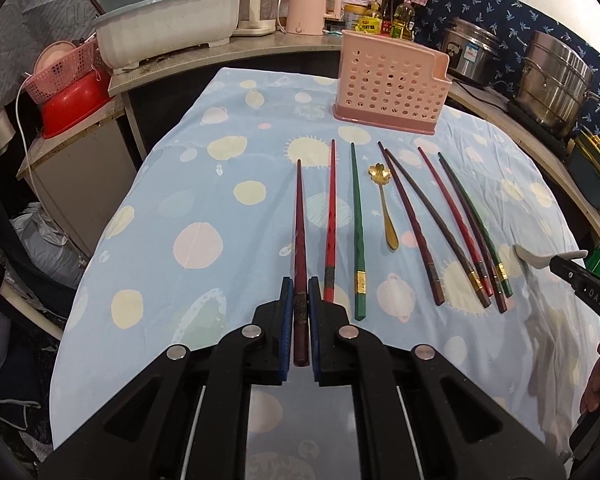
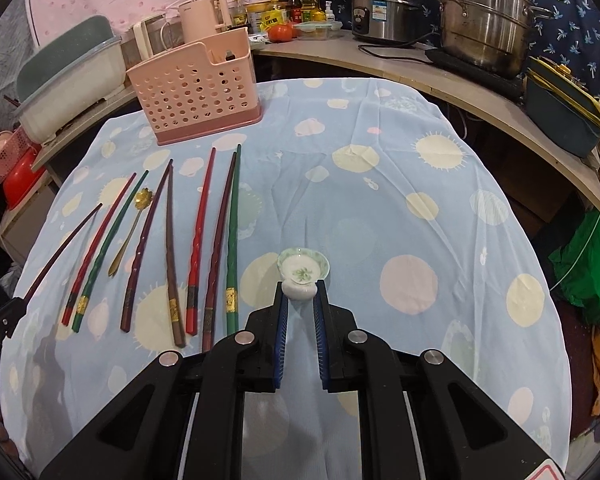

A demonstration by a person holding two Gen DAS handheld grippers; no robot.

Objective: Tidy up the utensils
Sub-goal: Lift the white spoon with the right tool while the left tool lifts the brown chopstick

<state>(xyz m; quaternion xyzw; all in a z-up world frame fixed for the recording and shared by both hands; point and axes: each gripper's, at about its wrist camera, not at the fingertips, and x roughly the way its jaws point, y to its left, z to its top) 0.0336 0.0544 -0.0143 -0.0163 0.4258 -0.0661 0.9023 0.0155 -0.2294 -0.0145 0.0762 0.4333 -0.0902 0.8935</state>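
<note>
My left gripper (image 1: pixel 299 286) is shut on a dark red chopstick (image 1: pixel 299 240), gripping its thick end; the chopstick (image 2: pixel 64 246) is lifted off the cloth. My right gripper (image 2: pixel 300 290) is shut on the handle of a white ceramic spoon (image 2: pixel 303 270) with a green pattern, held just above the table; it also shows at the right edge of the left wrist view (image 1: pixel 540 257). Several red, green and brown chopsticks (image 1: pixel 358 224) and a gold flower spoon (image 1: pixel 384 200) lie in a row. The pink perforated utensil holder (image 1: pixel 388 84) stands at the table's far end.
The table wears a blue cloth with pale spots (image 2: pixel 400 184). A counter behind holds a dish basin (image 1: pixel 168 24), kettles (image 1: pixel 314 8), oil bottles, a rice cooker (image 2: pixel 384 12) and a steel steamer pot (image 2: pixel 484 16). A red bowl and pink basket (image 1: pixel 68 80) sit to the left.
</note>
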